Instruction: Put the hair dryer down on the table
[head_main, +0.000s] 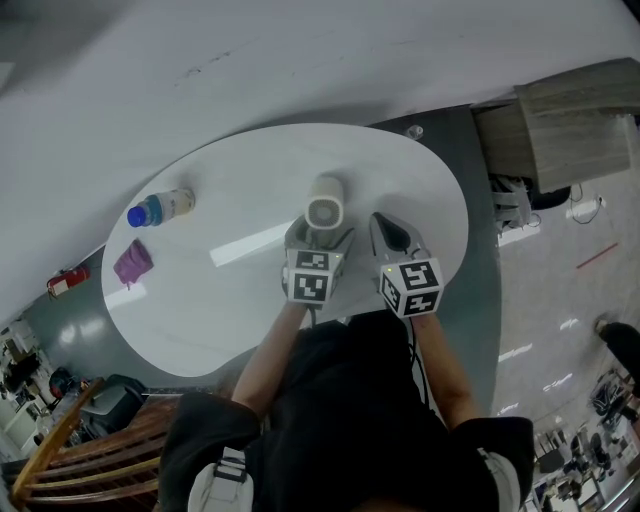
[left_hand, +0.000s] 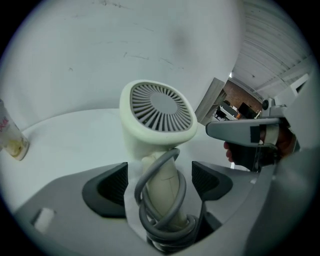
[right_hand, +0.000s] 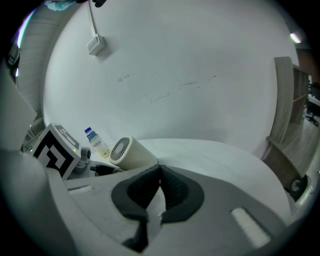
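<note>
Cream-white hair dryer (left_hand: 157, 112) with a grey radial-slatted grille and dark grey cord (left_hand: 165, 220); white surface (head_main: 400, 180); at its ten o'clock a blue-capped bottle (head_main: 160, 207), at nine a purple item (head_main: 133, 262); left hand-held gripper (left_hand: 160, 182) and right hand-held gripper (right_hand: 159, 186) grey, with black pads (left_hand: 107, 189) and black-and-white marker cubes (head_main: 310, 275)

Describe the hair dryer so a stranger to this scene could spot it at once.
On the rounded white table, look near the middle, between the open jaws of the left gripper. The hair dryer is there: a cream barrel with a slatted grille and a grey cord wound round its handle, unlike the blue-capped bottle and purple object farther left.
</note>
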